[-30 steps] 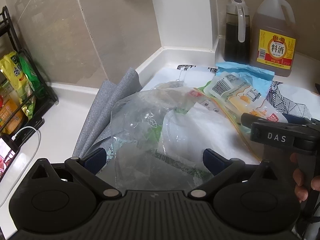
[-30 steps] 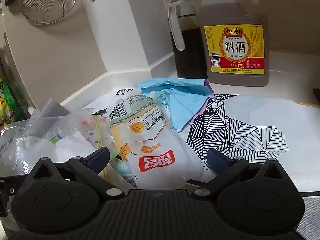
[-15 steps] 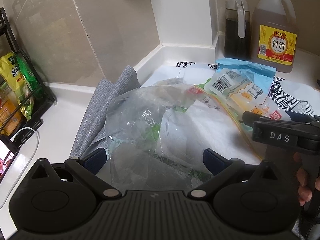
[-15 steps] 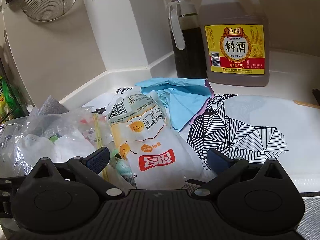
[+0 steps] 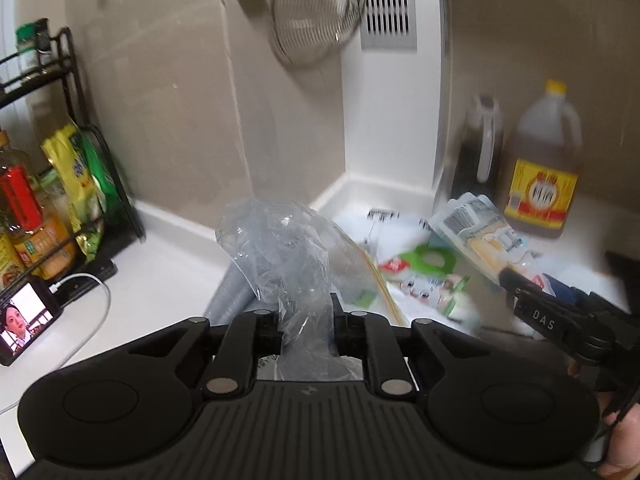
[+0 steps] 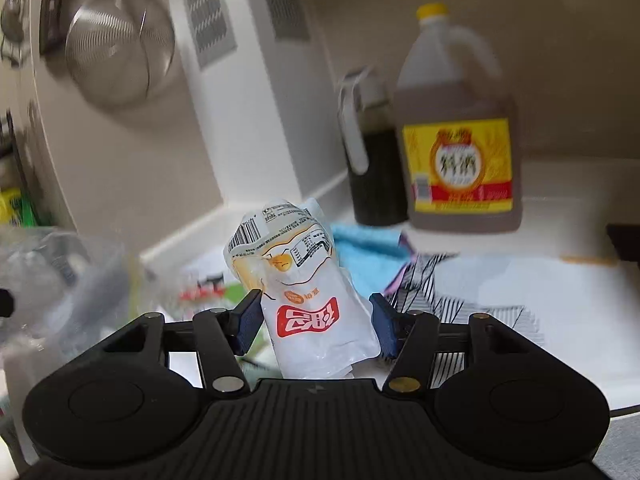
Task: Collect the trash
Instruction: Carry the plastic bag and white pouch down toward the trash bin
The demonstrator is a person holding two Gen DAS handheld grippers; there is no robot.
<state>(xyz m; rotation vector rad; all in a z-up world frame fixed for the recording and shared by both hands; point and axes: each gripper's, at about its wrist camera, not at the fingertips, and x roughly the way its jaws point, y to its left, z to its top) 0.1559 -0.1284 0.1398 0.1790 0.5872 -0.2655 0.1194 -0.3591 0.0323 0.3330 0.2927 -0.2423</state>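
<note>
Right wrist: white pouch [image 6: 312, 300] upright, barcode end up, in right gripper [image 6: 316, 320].

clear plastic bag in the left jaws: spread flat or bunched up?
Bunched. The clear crinkled plastic bag is gathered into a narrow neck where the left gripper pinches it, with crumpled film standing above.

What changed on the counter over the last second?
Both tongs have just been closing: the left tongs pinched the clear plastic bag, the right tongs gripped the white food pouch, both raised. The cooking wine jug and dark sauce bottle stayed put.
</note>
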